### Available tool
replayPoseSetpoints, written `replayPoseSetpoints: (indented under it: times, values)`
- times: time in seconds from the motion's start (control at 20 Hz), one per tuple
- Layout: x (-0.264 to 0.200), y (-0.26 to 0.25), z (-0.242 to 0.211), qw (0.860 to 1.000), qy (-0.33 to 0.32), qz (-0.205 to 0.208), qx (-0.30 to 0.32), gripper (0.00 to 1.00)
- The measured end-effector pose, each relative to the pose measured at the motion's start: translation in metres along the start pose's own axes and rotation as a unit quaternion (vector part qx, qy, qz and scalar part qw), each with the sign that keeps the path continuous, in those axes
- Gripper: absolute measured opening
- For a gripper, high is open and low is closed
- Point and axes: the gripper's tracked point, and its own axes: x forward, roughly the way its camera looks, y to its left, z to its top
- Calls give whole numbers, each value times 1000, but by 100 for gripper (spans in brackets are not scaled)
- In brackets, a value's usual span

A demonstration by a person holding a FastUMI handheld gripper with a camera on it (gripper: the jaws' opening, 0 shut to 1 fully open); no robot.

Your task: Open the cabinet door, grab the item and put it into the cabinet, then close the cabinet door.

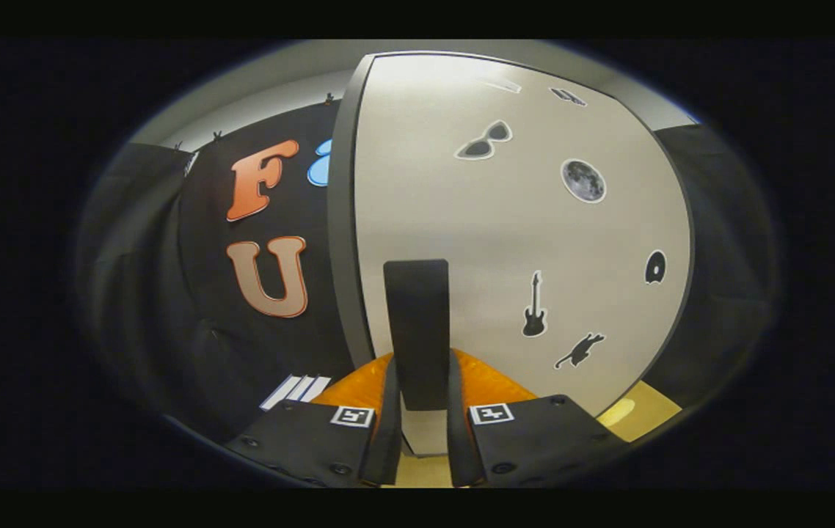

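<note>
- Gripper [417, 433] was at the cabinet door [520, 242], fingers closed in on the dark upright handle [417, 330] between them; both looked pressed against its sides.
- Door face with stickers (guitar [534, 304], moon [583, 180]) sat just beyond the fingers.
- Step, my read: the door grip — opening or closing, couldn't tell which.
- Item to stow: couldn't identify it.
- Next move would need a pull or push along the hinge arc, grip kept firm.

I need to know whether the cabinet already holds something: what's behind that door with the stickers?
Cannot tell. The door covers the cabinet's inside. The tool has its fingers on either side of the dark handle.
</note>
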Motion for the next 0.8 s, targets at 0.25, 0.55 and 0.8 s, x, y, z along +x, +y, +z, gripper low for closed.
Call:
replayPoseSetpoints:
  times: [0.25,0.55,0.8]
  values:
    - [-5,1,0,1000,2,8,5,25]
    - [-17,-1,-1,1000,0,23,-7,25]
    - [-48,-14,-7,999,-3,43,-24,25]
